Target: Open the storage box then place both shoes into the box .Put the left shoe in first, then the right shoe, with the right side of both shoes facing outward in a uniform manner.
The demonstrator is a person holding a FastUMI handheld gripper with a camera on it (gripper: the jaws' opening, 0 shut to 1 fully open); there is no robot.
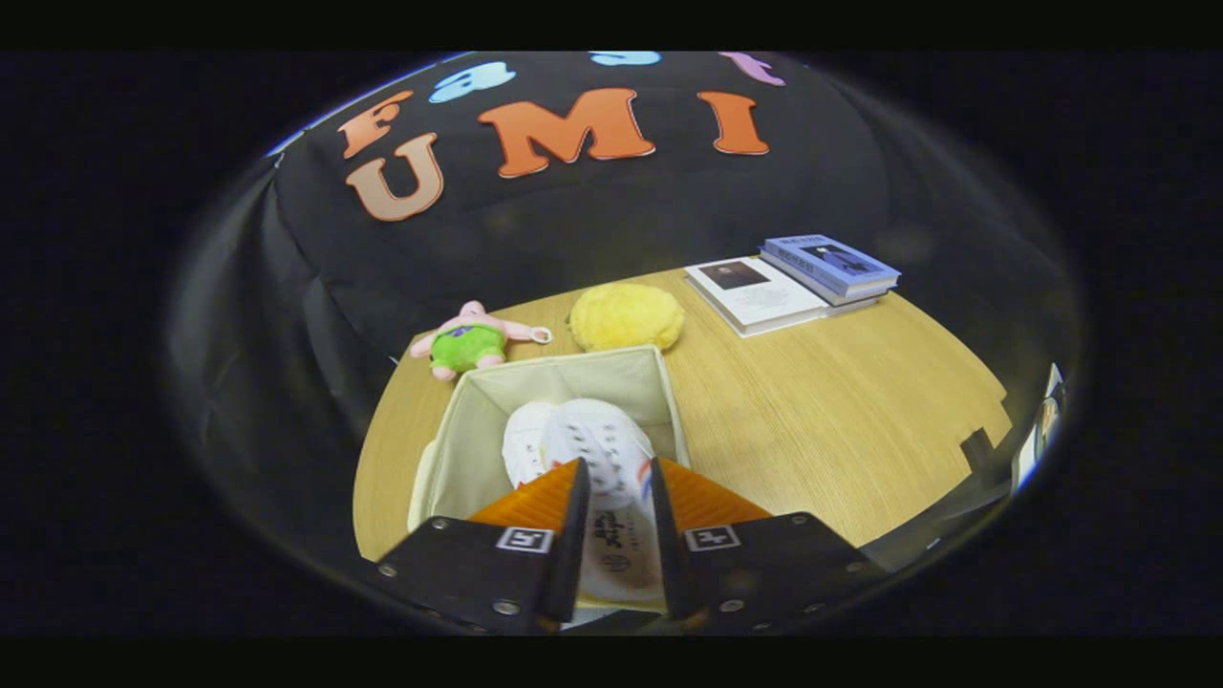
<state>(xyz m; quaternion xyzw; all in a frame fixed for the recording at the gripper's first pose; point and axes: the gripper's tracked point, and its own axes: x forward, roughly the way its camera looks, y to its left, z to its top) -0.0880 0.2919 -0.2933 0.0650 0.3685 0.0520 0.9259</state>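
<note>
In the gripper view, low centre, my gripper (616,478) pinches a white shoe (602,449) between both fingers, toe forward, over the open storage box (449,449); another shoe (524,444) seemingly sits inside already, left of it.
</note>
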